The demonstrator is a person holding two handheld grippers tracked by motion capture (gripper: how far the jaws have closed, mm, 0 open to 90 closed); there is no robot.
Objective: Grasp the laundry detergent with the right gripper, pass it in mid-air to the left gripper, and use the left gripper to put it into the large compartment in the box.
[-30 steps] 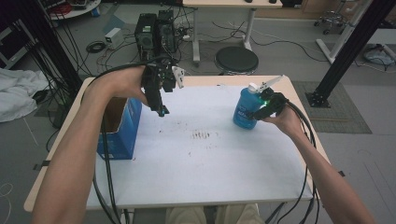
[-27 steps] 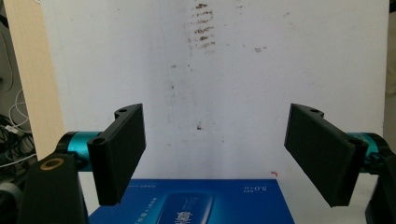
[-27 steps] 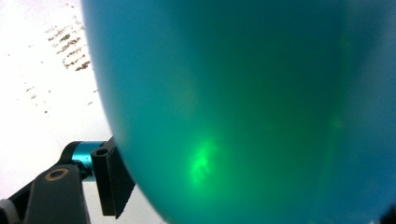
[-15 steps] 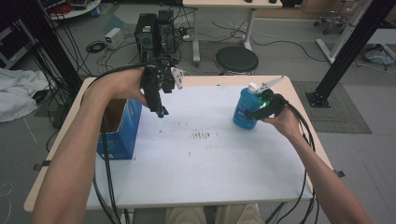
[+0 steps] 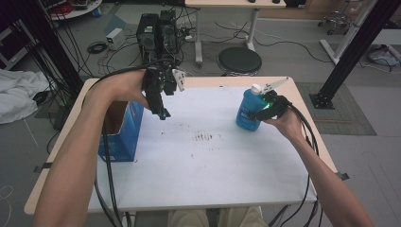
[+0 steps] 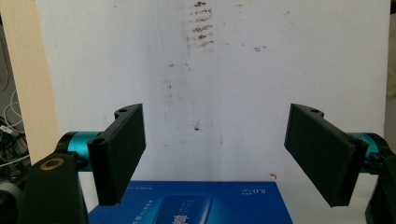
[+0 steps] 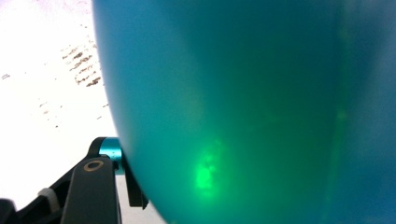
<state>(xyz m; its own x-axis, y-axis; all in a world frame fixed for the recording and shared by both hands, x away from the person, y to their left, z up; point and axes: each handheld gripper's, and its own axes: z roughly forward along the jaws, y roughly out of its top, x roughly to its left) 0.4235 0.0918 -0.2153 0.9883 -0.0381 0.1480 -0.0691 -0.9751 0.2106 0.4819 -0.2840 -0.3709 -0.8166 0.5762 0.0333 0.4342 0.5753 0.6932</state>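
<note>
Right hand-held gripper point(image 5: 259, 113) is clamped on the blue bottle point(image 5: 248, 111), pinching its body low on the side. In the right gripper view the blue wall point(image 7: 261, 102) sits hard against the lens, one black jaw pressed to it at the lower left. The bottle stands upright at the far right of the white desk point(image 5: 203, 179), white cap on top, base apparently on the surface.

Over on the left, the left hand-held gripper point(image 5: 161, 112) hangs above the desk with its jaws spread wide and nothing between them; the left gripper view looks straight down past them onto bare white surface with a smear of brown marks point(image 6: 201, 32). Just below it sits the blue box point(image 5: 124, 135), open at the top, at the left side of the desk, well apart from the bottle.

My read: the grasp is made, and the carry comes next, most likely a lift and a sweep across to the box. That calls for a firm squeeze on a rounded, slick body, keeping it upright, and clearing the box wall before lowering. The free gripper could steady the box.
</note>
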